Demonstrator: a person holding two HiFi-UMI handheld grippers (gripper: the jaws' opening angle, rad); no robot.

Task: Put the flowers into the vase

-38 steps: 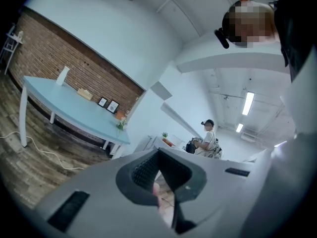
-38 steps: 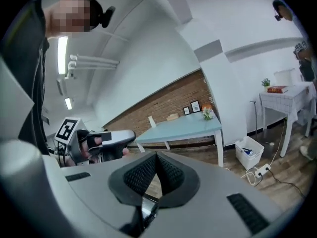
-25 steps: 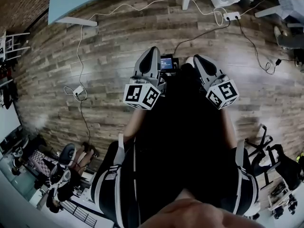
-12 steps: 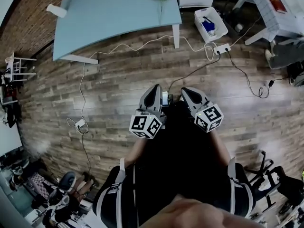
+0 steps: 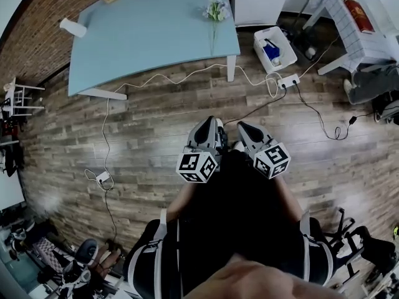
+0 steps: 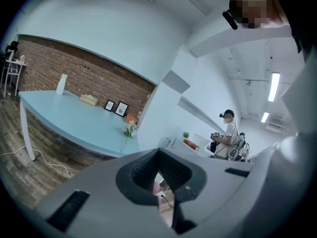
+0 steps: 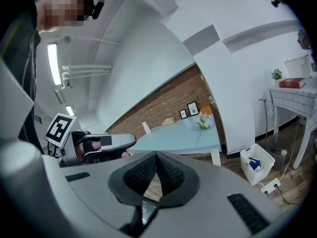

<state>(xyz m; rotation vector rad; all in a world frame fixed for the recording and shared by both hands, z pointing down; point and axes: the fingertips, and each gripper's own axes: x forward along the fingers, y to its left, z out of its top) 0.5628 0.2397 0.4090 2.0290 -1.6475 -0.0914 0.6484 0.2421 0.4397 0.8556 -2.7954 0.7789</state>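
"Where were the flowers at that point?"

"On the blue bench [image 5: 156, 36], near its right end, in the upper middle of the head view. The flowers [image 5: 215, 9] seemed to lie flat. The blossoms were at the far side and the stem ran straight down the frame toward the bench's near edge."

"And the vase?"

"The white vase [image 5: 73, 27], as I took it to be, was at the bench's upper-left corner, well apart from the flowers."

"Was either hand carrying anything?"

"No. The left hand-held gripper [image 5: 208, 124] had its jaws pressed together on nothing, and so did the right hand-held gripper [image 5: 245, 128]. Both hung over the wooden floor [image 5: 143, 117] in the middle of the frame, well short of the bench."

"Which one was better placed?"

"The left, I judged. The flowers lay almost straight up the frame from it, with the stem's end pointing back at it. The right sat a little further to the right. Either would have to open first and take the stem across its length."
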